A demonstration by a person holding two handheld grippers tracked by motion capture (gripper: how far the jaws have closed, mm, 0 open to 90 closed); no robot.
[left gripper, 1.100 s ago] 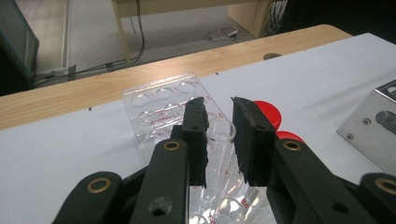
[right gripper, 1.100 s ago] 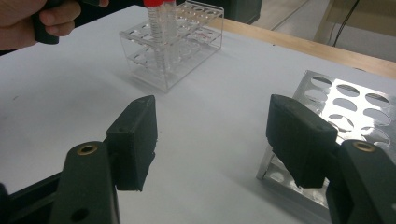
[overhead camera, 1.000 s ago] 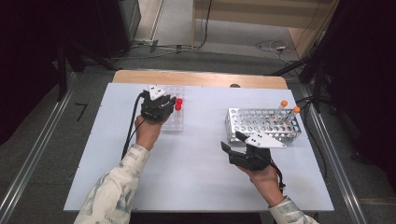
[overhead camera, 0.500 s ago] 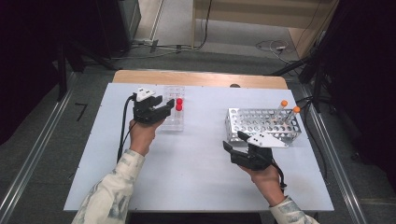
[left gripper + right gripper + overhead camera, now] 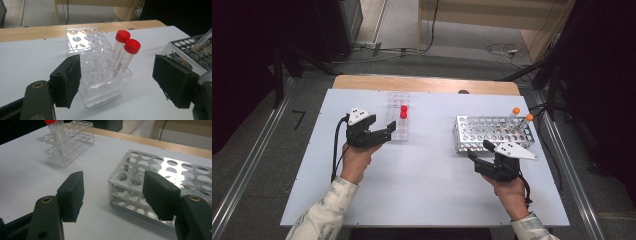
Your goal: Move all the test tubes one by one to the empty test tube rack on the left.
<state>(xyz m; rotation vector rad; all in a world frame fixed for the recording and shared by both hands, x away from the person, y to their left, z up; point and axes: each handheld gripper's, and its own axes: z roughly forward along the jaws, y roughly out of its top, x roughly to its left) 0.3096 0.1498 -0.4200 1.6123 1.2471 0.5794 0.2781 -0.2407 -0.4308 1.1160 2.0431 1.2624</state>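
A clear plastic rack holds two red-capped tubes near its far end. My left gripper is open just short of the rack's near end, with nothing between its jaws. In the left gripper view the clear rack and the red-capped tubes stand ahead of the open left gripper. A perforated metal rack holds two orange-capped tubes at its far right. My right gripper is open and empty at that rack's near left corner. From the right gripper, the metal rack is close ahead.
The white tabletop spreads wide between the two hands and toward the near edge. A wooden strip runs along the far edge. Cables trail from both grippers, and floor rails flank the table.
My left gripper has drawn back from over the clear rack toward the near left, still open. The right gripper has barely moved.
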